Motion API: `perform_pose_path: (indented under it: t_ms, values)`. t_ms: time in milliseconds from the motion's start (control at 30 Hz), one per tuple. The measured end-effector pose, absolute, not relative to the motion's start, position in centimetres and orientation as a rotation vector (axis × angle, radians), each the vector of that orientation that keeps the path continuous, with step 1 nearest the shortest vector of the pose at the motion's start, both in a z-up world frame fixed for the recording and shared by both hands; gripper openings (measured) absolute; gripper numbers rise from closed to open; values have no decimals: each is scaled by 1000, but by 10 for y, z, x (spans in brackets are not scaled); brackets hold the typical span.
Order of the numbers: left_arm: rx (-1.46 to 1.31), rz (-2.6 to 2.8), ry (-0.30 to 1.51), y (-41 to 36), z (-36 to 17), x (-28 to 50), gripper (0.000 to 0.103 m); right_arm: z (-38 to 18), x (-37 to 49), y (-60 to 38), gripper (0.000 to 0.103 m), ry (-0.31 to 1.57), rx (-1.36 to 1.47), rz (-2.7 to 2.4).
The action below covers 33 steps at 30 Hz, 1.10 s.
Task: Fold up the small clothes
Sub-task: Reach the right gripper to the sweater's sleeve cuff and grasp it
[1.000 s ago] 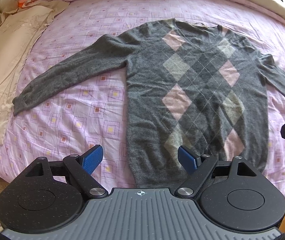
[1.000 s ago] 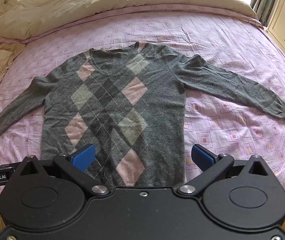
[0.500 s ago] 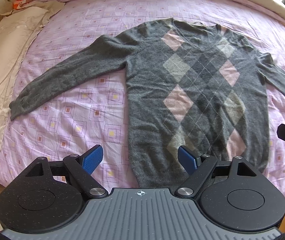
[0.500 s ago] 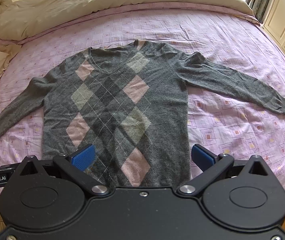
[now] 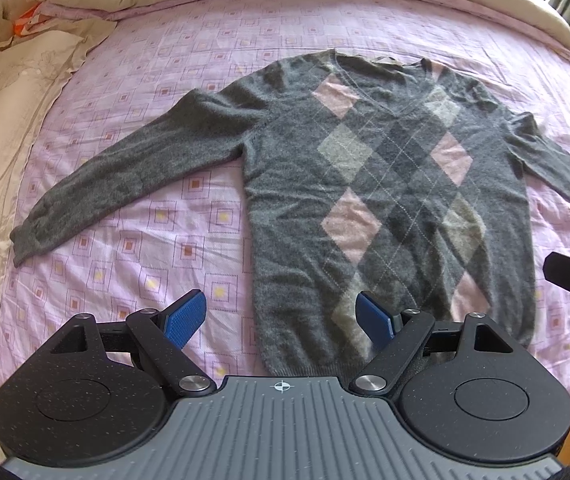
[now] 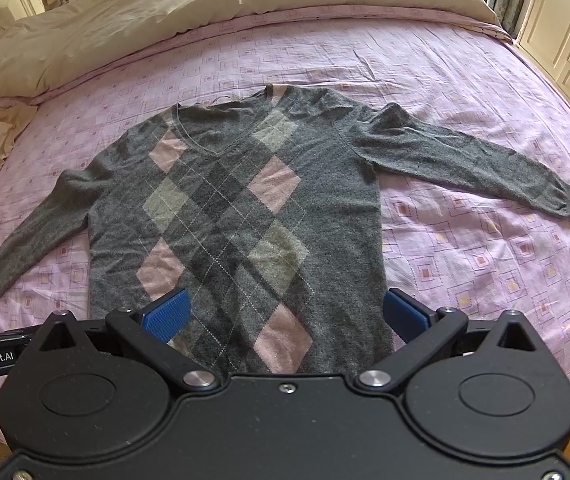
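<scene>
A: Left wrist view first. How do the tongs stand?

B: The left gripper (image 5: 281, 318) has its blue pads (image 5: 184, 317) spread wide, with nothing between them. It hangs over the near edge of the bed; I can't tell whether a pad touches cloth. The left pad sits over the pink patterned sheet (image 5: 137, 240), the right pad over the hem of the grey argyle sweater (image 5: 385, 200).

A: And the sweater itself?

B: It lies flat, face up on the sheet, V-neck away from the camera and both sleeves spread out. Its left sleeve (image 5: 125, 172) angles down toward a cream pillowcase (image 5: 1, 128). A black piece of the other gripper pokes in at the right edge.

A: Now the right wrist view.

B: The right gripper (image 6: 287, 316) is likewise parted wide and holds nothing. Its left pad (image 6: 167, 314) sits over the argyle front near the hem; the right pad sits just outside the sweater's (image 6: 245, 216) side seam, over the sheet (image 6: 465, 260). The right sleeve (image 6: 477, 168) stretches toward the bed's edge. A cream duvet (image 6: 165, 12) is bunched beyond the neckline.
</scene>
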<state>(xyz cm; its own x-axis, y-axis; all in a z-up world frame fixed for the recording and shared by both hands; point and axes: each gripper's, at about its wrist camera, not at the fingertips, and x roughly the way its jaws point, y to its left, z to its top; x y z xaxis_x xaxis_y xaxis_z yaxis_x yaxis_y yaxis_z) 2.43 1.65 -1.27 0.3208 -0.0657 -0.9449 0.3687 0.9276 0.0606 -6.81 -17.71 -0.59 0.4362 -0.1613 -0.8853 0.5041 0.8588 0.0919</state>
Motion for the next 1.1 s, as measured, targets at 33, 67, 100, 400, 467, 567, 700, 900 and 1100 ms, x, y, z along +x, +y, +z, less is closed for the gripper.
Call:
perform_pose_path:
  t_ms: [33,67,100,400,467,567,700,900,1100]
  values:
    - [292,-292,1211,15,-13,25,81,-7,-69,-179,102,1040,381,-426]
    - [294,-294,1210,13,-14,25,81,-8,-70,-182,102,1035,399,-425]
    - [291,-298,1212,11,-14,26,81,-10,-71,-185,102,1031,417,-422]
    - [249,-296,1204,-17,-15,31,77,-34,-78,-235,102,1001,528,-401]
    - [228,-280,1201,-26,-14,32,77,-43,-80,-255,101,995,550,-385]
    - [198,-257,1184,-40,-11,30,77,-56,-85,-291,98,988,576,-386]
    - [207,-235,1174,-65,-15,28,77,-75,-96,-350,96,984,593,-451]
    - [164,-235,1201,-94,-27,26,68,-107,-127,-460,84,968,712,-580]
    - [157,-201,1218,-117,-36,25,67,-137,-174,-560,75,884,1001,-735]
